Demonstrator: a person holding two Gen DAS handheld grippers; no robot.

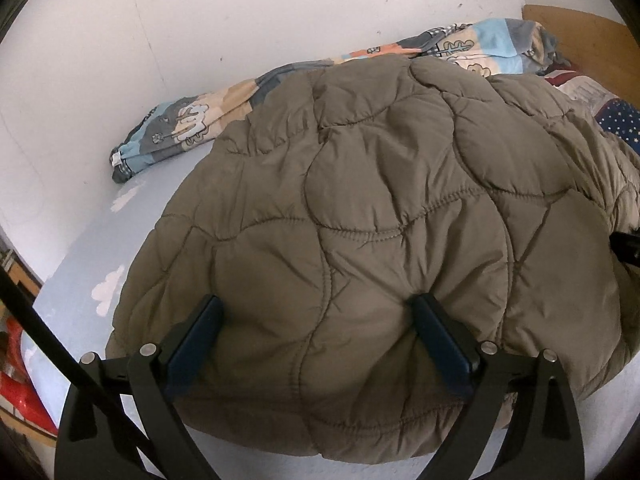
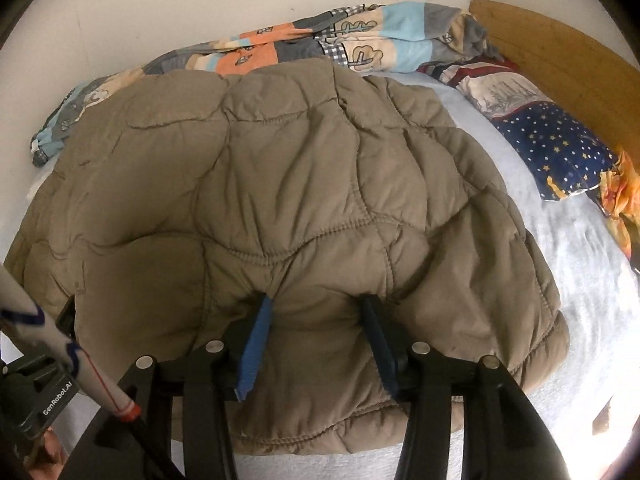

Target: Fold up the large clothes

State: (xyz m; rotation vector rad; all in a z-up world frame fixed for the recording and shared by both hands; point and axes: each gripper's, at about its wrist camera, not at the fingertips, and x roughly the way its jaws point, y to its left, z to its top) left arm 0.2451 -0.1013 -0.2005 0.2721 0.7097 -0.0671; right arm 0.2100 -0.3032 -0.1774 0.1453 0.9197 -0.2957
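Left wrist: olive quilted jacket (image 1: 380, 208) folded in a puffy heap on the bed (image 1: 80, 272), patterned blanket (image 1: 192, 120) behind it by the wall. Left tool (image 1: 320, 312) wide, pressed on the jacket. Right wrist: same jacket (image 2: 280, 184); right tool (image 2: 316, 312) half-open, pinching a fabric bulge. Star pillow (image 2: 560, 148) right of the jacket.

white wall (image 1: 280, 20) | wooden headboard (image 2: 560, 60) | pale-blue bed sheet (image 2: 580, 280)

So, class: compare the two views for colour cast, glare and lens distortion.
Left wrist view: cool, even light, quilted jacket sharp, edges bowed. Right wrist view: warmer cast, bed sheet blown out and smeared bottom right, headboard curved by the fisheye.
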